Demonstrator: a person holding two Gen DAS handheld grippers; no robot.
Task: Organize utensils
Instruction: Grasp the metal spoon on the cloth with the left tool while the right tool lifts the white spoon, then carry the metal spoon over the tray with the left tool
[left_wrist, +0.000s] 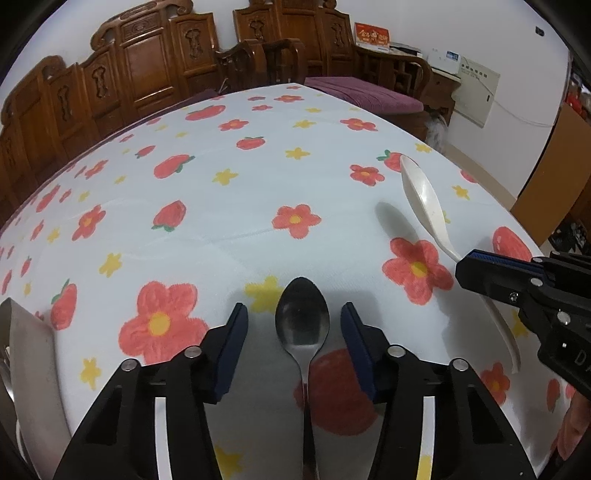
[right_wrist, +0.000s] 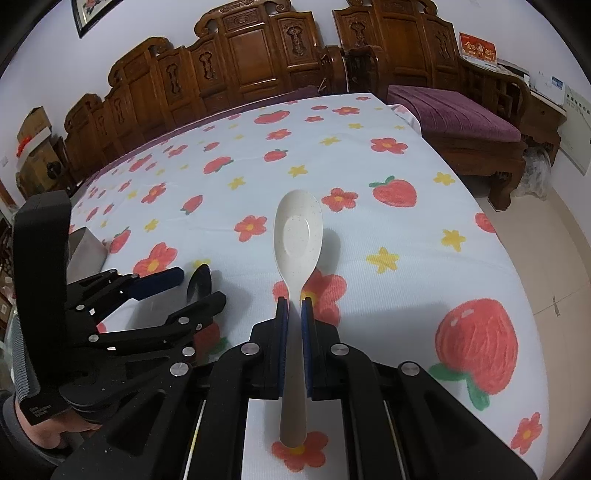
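Note:
A metal spoon (left_wrist: 303, 325) lies on the flowered tablecloth (left_wrist: 229, 192), bowl pointing away, between the fingers of my left gripper (left_wrist: 294, 321), which is open around it without touching. It also shows in the right wrist view (right_wrist: 198, 282). My right gripper (right_wrist: 294, 314) is shut on the handle of a white plastic spoon (right_wrist: 298, 236) and holds it above the cloth, bowl forward. The white spoon shows at the right of the left wrist view (left_wrist: 424, 199), with the right gripper's fingers (left_wrist: 491, 273) on it.
A grey metal container (left_wrist: 29, 354) stands at the left edge; it also shows in the right wrist view (right_wrist: 86, 247). Carved wooden benches (right_wrist: 258, 62) line the far side. A purple cushion (right_wrist: 454, 114) lies at the back right. The table edge drops off at right.

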